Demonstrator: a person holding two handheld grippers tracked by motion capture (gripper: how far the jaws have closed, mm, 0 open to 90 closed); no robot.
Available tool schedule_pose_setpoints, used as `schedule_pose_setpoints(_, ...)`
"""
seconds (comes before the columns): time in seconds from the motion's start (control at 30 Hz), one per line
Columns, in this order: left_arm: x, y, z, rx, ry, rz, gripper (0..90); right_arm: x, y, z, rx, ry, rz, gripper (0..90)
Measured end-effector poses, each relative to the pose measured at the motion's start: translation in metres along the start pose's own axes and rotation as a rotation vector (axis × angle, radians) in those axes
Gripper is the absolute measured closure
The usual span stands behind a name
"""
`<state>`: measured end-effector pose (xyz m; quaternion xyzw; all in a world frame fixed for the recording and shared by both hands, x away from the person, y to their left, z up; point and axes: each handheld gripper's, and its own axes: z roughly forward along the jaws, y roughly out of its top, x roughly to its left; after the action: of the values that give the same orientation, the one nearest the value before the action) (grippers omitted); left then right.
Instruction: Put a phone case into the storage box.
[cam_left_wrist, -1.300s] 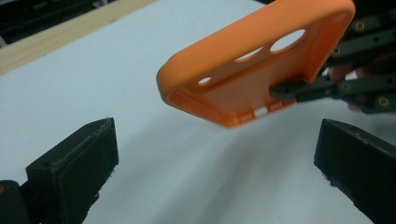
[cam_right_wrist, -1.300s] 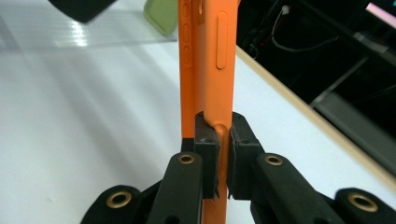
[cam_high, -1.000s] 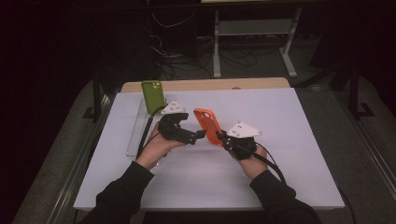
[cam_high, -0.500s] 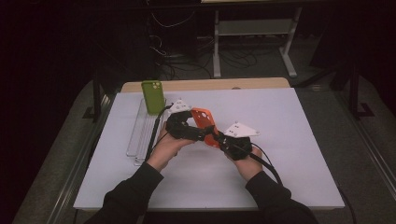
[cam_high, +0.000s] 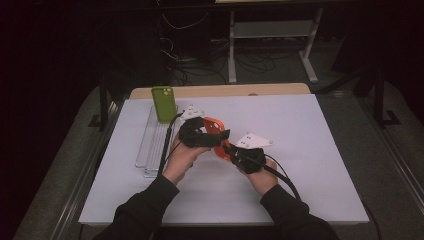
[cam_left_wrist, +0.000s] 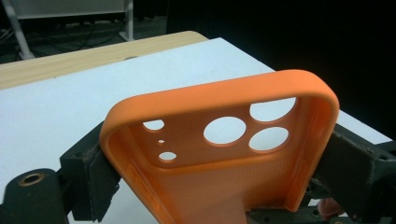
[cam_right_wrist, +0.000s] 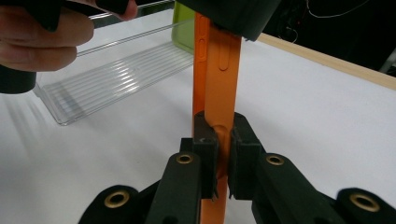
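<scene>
Looks like a mid-air handover: the right gripper (cam_right_wrist: 223, 140) is pinching the orange phone case (cam_high: 216, 136) above the table while the left gripper (cam_left_wrist: 219, 172) clamps its sides, so next the right probably lets go.

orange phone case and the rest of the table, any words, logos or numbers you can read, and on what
None can be read.
orange phone case: plain inside, with round camera holes; no print or logo.
green phone case: plain back, no readable mark.
clear tray: ribbed plastic, no label.
left tool and right tool: black jaws with brass rivets, no marking.
</scene>
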<state>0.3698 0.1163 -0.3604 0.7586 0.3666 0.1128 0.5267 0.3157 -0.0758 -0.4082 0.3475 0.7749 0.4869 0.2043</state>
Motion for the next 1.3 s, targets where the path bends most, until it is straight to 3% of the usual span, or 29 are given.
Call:
schedule_pose_setpoints(0.23, -0.002, 0.001, 0.0, 0.012, 0.0, 0.017, 12.8, -0.001, -0.001, 0.001, 0.017, 0.011, 0.0, 80.5)
schedule_pose_setpoints(0.33, -0.001, 0.002, 0.001, 0.02, -0.006, 0.02, 14.1, -0.003, 0.0, 0.001, 0.035, 0.035, 0.002, 76.0)
schedule_pose_setpoints(0.47, 0.002, 0.004, 0.0, 0.016, 0.007, 0.028, 15.0, -0.008, 0.0, -0.002, 0.053, 0.067, 0.01, 54.0)
schedule_pose_setpoints(0.67, 0.015, 0.012, -0.007, 0.012, 0.035, 0.043, 15.2, -0.021, -0.005, -0.015, 0.101, 0.059, 0.022, 31.0)
schedule_pose_setpoints(0.83, 0.029, 0.027, -0.018, -0.024, 0.095, 0.059, 15.2, -0.036, -0.018, -0.029, 0.153, 0.012, 0.046, 13.0)
schedule_pose_setpoints(0.97, 0.045, 0.042, -0.03, -0.055, 0.155, 0.061, 15.2, -0.05, -0.028, -0.043, 0.143, -0.009, 0.054, 2.8)
schedule_pose_setpoints(1.07, 0.061, 0.052, -0.04, -0.075, 0.21, 0.053, 15.2, -0.06, -0.035, -0.052, 0.138, -0.013, 0.076, 0.1)
schedule_pose_setpoints(1.3, 0.097, 0.069, -0.061, -0.107, 0.347, 0.052, 15.1, -0.079, -0.05, -0.077, 0.117, -0.078, 0.088, 0.0)
